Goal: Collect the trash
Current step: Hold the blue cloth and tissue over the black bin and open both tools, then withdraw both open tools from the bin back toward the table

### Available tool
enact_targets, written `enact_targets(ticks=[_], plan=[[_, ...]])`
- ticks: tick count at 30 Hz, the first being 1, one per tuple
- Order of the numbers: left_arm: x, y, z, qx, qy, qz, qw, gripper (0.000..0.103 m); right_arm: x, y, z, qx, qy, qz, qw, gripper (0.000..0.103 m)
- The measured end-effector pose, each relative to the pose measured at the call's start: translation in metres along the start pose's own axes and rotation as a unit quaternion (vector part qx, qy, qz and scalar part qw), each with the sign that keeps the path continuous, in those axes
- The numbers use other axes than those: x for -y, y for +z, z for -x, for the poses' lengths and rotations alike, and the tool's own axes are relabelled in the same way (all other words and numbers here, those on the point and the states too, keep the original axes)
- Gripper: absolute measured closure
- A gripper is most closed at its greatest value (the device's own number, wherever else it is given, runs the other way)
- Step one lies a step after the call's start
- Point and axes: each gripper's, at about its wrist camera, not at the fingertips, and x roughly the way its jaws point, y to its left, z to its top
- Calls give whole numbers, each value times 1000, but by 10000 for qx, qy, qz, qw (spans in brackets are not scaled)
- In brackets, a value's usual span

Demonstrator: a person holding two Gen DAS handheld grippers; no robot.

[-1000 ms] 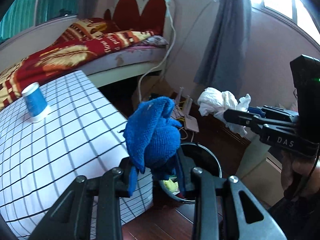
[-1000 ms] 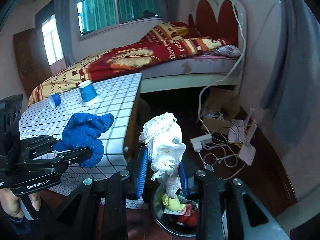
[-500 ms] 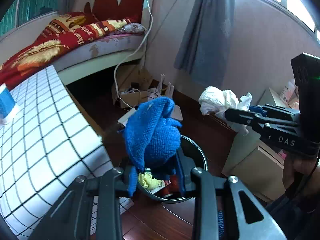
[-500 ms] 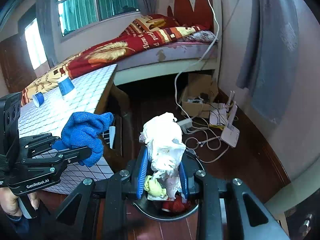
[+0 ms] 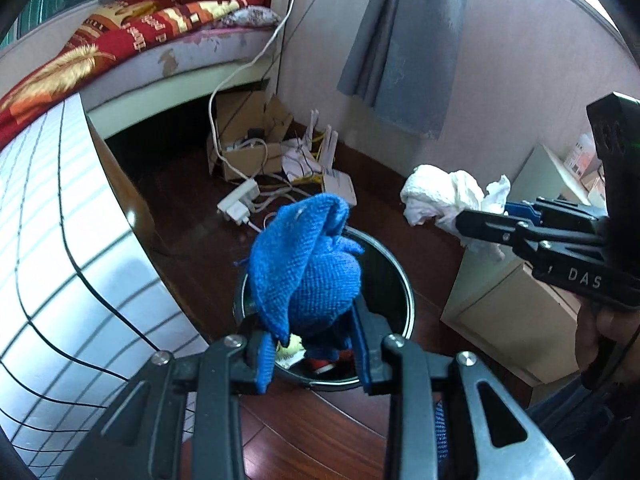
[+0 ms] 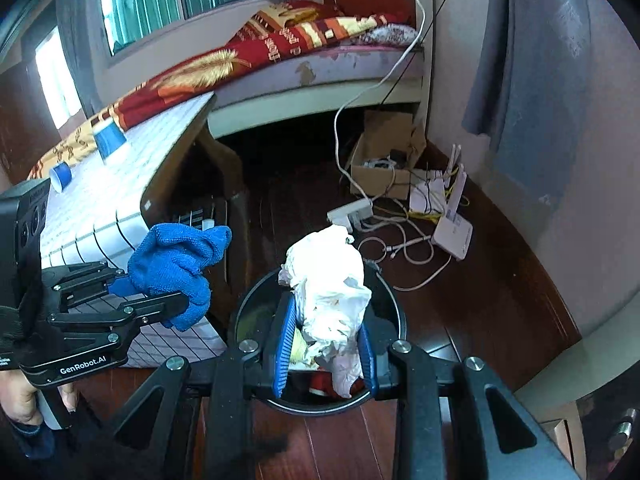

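My left gripper (image 5: pixel 314 344) is shut on a blue knitted cloth (image 5: pixel 304 268) and holds it just above a black round trash bin (image 5: pixel 404 280) on the floor. My right gripper (image 6: pixel 326 344) is shut on a crumpled white paper wad (image 6: pixel 328 280) above the same bin (image 6: pixel 390 292). The bin holds yellow and red rubbish. Each gripper shows in the other's view: the right one with the paper wad (image 5: pixel 444 196) at right, the left one with the blue cloth (image 6: pixel 176 256) at left.
A table with a white checked cover (image 5: pixel 52 240) stands to the left, with two blue cups (image 6: pixel 108 138) on it. A bed (image 6: pixel 280 56) is behind. A cardboard box (image 5: pixel 248 148), power strip, cables and router (image 6: pixel 452 228) lie on the wooden floor. A pale cabinet (image 5: pixel 504 320) stands right.
Both grippers have moved away from the table and tilted down toward the bin, still holding the cloth and paper wad. The bin now sits directly below both.
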Motion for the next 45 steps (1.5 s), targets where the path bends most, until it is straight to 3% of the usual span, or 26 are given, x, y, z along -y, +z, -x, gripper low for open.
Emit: enact_targets(ticks=[11,23,24,26,27,28,30,36,45], plan=[[-7,-14,-40,-522,-90,76,9986,69,-4,-31,-72,-920,40,412,9949,72],[-7,-18,-82,-1069,-284,112,9938,68,-9,-51,-109,-1354,258,649,9883,71],[-8,-20,-85,-1114,-412,149,9928,63,-9,-52,-112,-1346,268,689,9881,67],[-11,-24,-90,-1215,-358,294,9915,47,-6,-56,-118,-1342,-10,785,9878,28],[-13,-26,-91,-1254,-148,295,9916,29,-2,-59,-121,-1382,-191,804,9870,8],[-13,-27,-92,-1240,-45,283,9919,11,2,-61,-122,-1390,-236,789,9869,6],[-15,-32,-86,-1124,78,284,9932,0,8,-63,-120,-1360,-456,775,9866,3],[-17,-37,-68,-878,357,299,9950,0,14,-62,-112,-1286,-829,750,9854,0],[-18,-31,-40,-516,691,315,9958,0,7,-46,-82,-968,-666,436,9921,0]])
